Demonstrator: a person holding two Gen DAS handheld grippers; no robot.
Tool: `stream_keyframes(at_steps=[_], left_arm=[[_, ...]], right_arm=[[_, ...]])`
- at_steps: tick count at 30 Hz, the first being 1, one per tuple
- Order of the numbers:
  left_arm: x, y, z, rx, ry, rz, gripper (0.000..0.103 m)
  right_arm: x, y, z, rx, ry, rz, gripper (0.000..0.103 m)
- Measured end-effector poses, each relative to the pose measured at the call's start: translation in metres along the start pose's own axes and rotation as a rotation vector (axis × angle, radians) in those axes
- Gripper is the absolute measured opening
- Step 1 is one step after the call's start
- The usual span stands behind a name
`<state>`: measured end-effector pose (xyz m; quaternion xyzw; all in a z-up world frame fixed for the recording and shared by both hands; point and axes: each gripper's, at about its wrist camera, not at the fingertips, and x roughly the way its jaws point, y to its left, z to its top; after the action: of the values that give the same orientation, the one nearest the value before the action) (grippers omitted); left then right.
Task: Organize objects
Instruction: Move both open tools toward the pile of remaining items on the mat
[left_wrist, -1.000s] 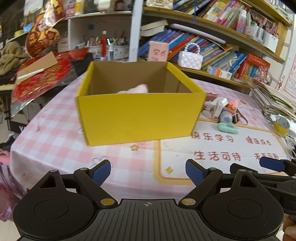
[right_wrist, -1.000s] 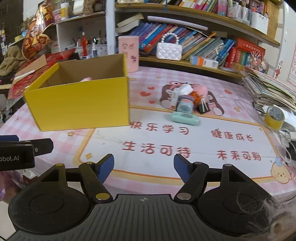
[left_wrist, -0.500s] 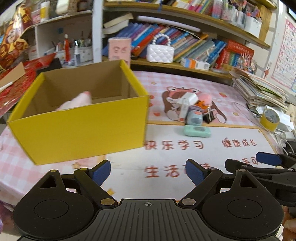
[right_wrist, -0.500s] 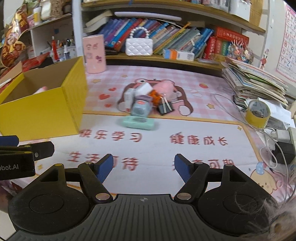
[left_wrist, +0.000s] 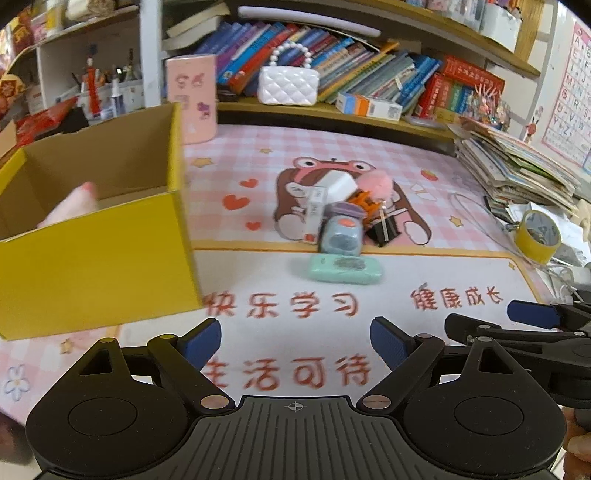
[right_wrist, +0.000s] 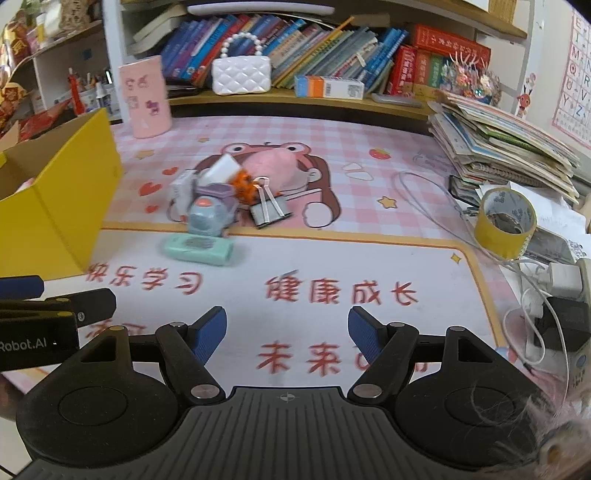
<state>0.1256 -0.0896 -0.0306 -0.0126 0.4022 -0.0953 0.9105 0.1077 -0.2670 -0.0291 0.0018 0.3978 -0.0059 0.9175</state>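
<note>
Both claws are wide apart and hold nothing. The left claw (left_wrist: 295, 341) and the right claw (right_wrist: 287, 332) float low over the front of the worktop (right_wrist: 369, 266), side by side.

The things to tidy sit in a small pile (right_wrist: 225, 195) in the middle of the worktop, on the brown cartoon animal. From both claws the pile is straight ahead and well apart. In the right wrist view it lies a bit to the left of the claw's middle; in the left wrist view it is a bit to the right. So the pile sits between the two claws, and neither one is clearly nearer.

The closest thing is the flat mint green case (right_wrist: 198, 250). It lies alone at the front of the pile, near it, on the white part of the mat. Its long side runs left to right, across the way the claws point. I think a claw coming straight in would need to pinch its short way, front to back, so it would have to turn first.

Behind it stands a small grey-blue toy (right_wrist: 207, 218), with a black binder clip (right_wrist: 267, 210) just beside it on the right.

The yellow box (left_wrist: 92, 236) is on the left, open at the top, with something pink (left_wrist: 70, 206) inside. It is on the left claw's side, so I think that claw has the shorter trip to drop things in.
</note>
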Motion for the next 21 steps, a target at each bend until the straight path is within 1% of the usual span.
stream_keyframes(at_steps=[7,13,17,21], left_arm=[[0.017,-0.021,0.012,0.009,0.008,0.010,0.090],[0.034,-0.029,0.021,-0.003,0.011,0.030,0.090],[0.048,-0.035,0.028,0.006,0.014,0.029,0.090],[0.066,-0.039,0.032,-0.011,0.028,0.028,0.090]], right_arm=[[0.014,-0.026,0.013,0.022,-0.004,0.007,0.071],[0.027,-0.043,0.030,0.038,-0.021,0.008,0.071],[0.035,-0.051,0.043,0.043,-0.036,0.001,0.071],[0.045,-0.057,0.053,0.047,-0.041,0.014,0.071]])
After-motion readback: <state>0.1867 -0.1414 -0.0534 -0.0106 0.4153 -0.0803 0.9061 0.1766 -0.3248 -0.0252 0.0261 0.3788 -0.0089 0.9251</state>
